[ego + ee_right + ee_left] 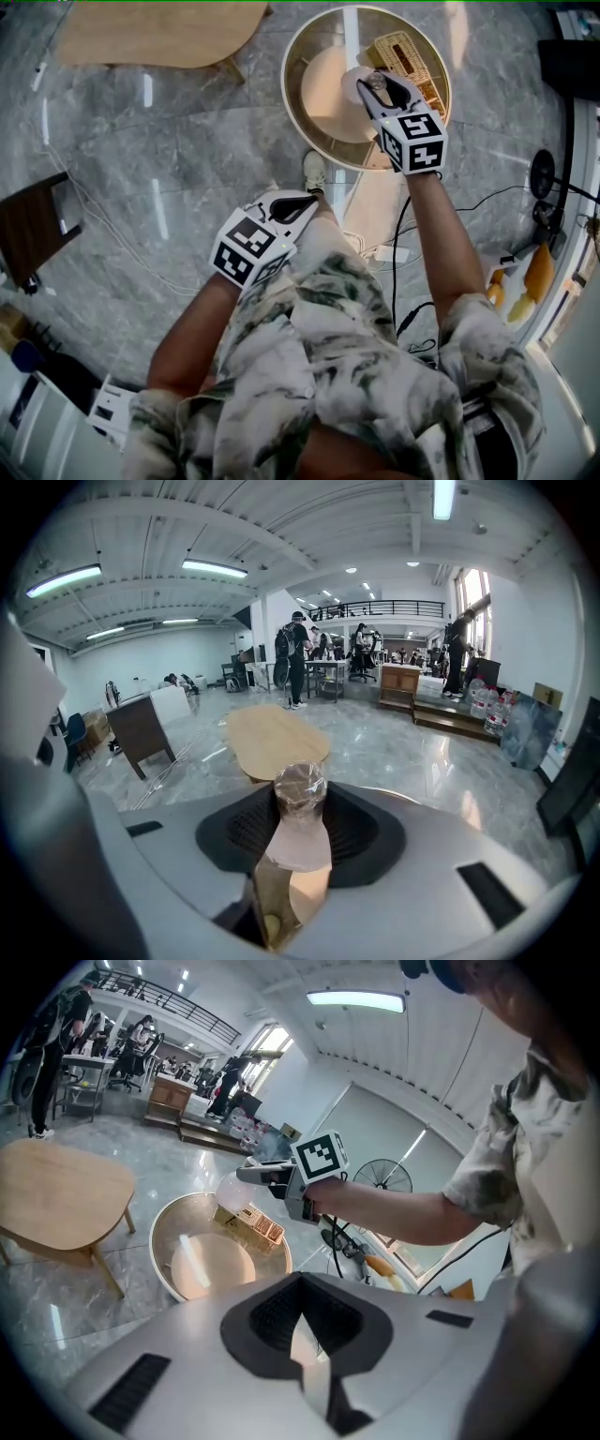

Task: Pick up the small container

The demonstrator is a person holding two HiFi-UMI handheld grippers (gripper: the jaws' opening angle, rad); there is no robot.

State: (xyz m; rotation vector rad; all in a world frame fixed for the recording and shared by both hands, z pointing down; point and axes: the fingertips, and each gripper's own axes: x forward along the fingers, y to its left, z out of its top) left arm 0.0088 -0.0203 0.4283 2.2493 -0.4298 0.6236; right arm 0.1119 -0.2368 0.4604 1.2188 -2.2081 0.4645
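My right gripper [384, 86] is shut on the small container [362, 91], a clear little cup with a crinkled film lid [300, 791]. It hangs above the big round beige tub [300, 103]. In the left gripper view the same container [230, 1186] shows pale at the tip of the right gripper [255, 1175], over the tub [169, 1232]. My left gripper [298, 202] is held low beside the person's body, away from the tub. Its jaws [302, 1340] meet with nothing between them.
A woven box [408, 56] lies inside the tub at its far right. A light wooden table [159, 33] stands at the upper left and a dark cabinet [28, 225] at the left edge. Cables [403, 253] and a fan [542, 173] are on the marble floor to the right.
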